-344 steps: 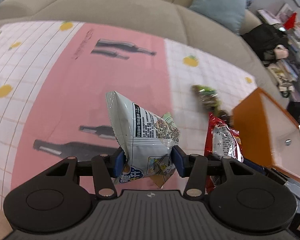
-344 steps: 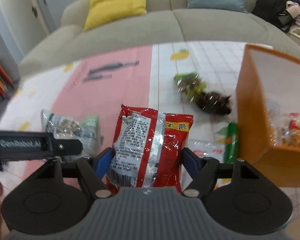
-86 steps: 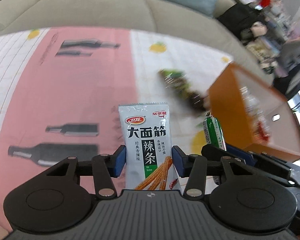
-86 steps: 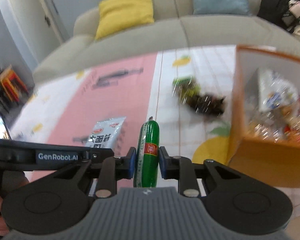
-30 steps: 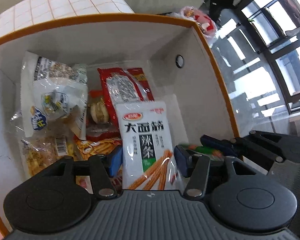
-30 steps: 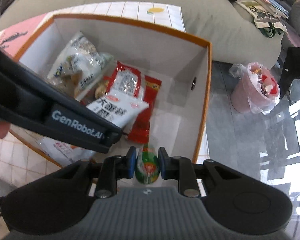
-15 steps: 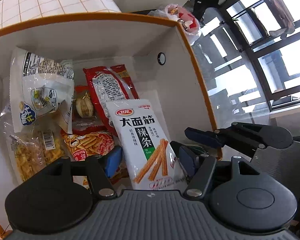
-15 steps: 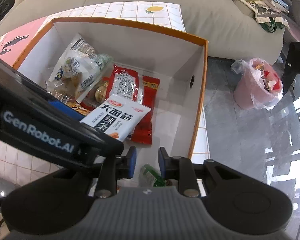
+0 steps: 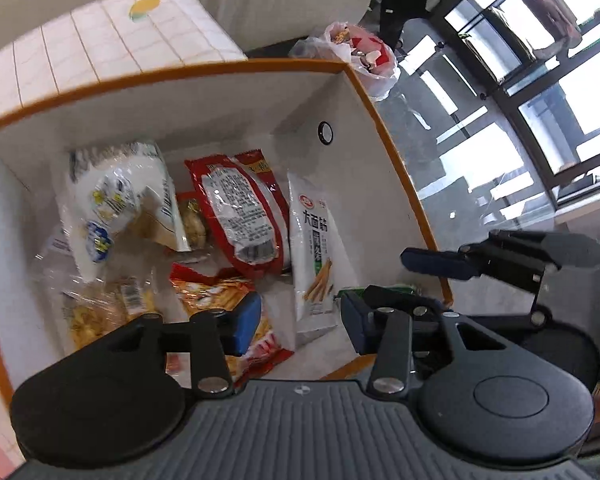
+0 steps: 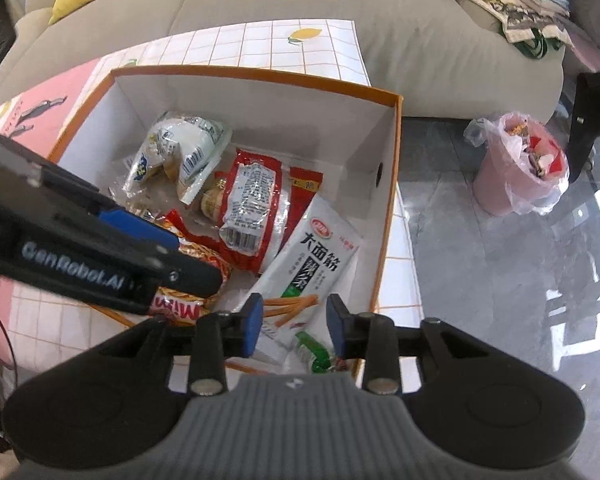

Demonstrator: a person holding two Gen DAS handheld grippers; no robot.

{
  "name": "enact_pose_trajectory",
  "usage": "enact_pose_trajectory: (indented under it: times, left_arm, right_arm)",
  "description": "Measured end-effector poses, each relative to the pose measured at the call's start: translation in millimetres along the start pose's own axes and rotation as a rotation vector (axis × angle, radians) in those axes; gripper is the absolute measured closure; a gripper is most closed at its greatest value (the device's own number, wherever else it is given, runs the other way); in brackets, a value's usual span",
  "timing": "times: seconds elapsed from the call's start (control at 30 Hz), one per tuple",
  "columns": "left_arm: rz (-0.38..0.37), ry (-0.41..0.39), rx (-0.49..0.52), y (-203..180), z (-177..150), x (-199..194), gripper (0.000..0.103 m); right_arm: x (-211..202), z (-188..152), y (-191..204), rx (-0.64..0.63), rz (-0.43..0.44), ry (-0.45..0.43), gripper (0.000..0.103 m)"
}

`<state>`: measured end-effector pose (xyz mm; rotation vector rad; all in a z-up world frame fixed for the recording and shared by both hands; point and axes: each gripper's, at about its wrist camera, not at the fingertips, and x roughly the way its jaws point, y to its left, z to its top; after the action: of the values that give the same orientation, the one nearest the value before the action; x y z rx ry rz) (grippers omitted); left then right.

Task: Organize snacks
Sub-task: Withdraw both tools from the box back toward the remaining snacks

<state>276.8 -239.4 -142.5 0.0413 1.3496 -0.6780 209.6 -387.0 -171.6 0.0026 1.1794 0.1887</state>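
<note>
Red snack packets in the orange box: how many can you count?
3, others may be hidden: a red clear-window packet mid-box, a flat red packet beneath it, and a red-orange crinkled packet on the left.

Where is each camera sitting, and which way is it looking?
Left wrist: rides on the left gripper, looking steeply down into the orange box; its own open fingers and the other gripper show.
Right wrist: rides on the right gripper, looking down into the box from the near side; its open fingers and the left one show.
Shared: the box and the white spicy-stick packet.
</note>
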Motion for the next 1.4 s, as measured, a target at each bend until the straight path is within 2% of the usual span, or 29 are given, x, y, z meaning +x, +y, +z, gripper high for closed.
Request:
enact_pose_trajectory:
  times: [0.1, 0.27, 0.43, 0.67, 0.77, 0.93, 1.07, 1.27, 1.4]
  left_arm:
    - [0.046, -0.048, 0.036, -2.6, -7.6, -19.4, 0.05]
    - [0.078, -0.16, 0.051, -1.4, -29.8, -61.9, 0.049]
    - [0.117, -0.272, 0.053, 7.1, -53.9, -107.5, 0.047]
    - [0.229, -0.424, 0.04, 32.0, -96.4, -163.9, 0.043]
    - [0.268, -0.474, 0.026, 48.7, -117.6, -180.9, 0.041]
    - [0.337, -0.51, -0.002, 81.6, -150.5, -195.0, 0.041]
    - [0.381, -0.515, -0.046, 110.8, -179.3, -197.5, 0.041]
    - [0.386, -0.475, -0.126, 151.4, -206.8, -185.5, 0.041]
    - [0.373, -0.461, -0.118, 165.0, -211.5, -177.4, 0.041]
  right_arm:
    - [-9.4, -0.3, 0.9, 0.036, 0.008, -0.028, 0.062]
    - [-32.2, -2.8, 17.7, 0.123, 0.041, -0.118, 0.047]
    - [-53.9, -3.8, 54.2, 0.128, 0.038, -0.205, 0.035]
    - [-81.2, -5.5, 108.9, 0.114, 0.058, -0.319, 0.025]
    - [-85.5, -6.4, 135.4, 0.112, 0.064, -0.354, 0.023]
    - [-80.9, -15.9, 175.6, 0.149, 0.117, -0.393, 0.022]
    - [-70.9, -31.8, 213.1, 0.154, 0.122, -0.443, 0.022]
    - [-47.4, -48.8, 263.9, 0.052, 0.06, -0.492, 0.024]
    - [-32.5, -46.7, 281.7, -0.041, 0.06, -0.49, 0.024]
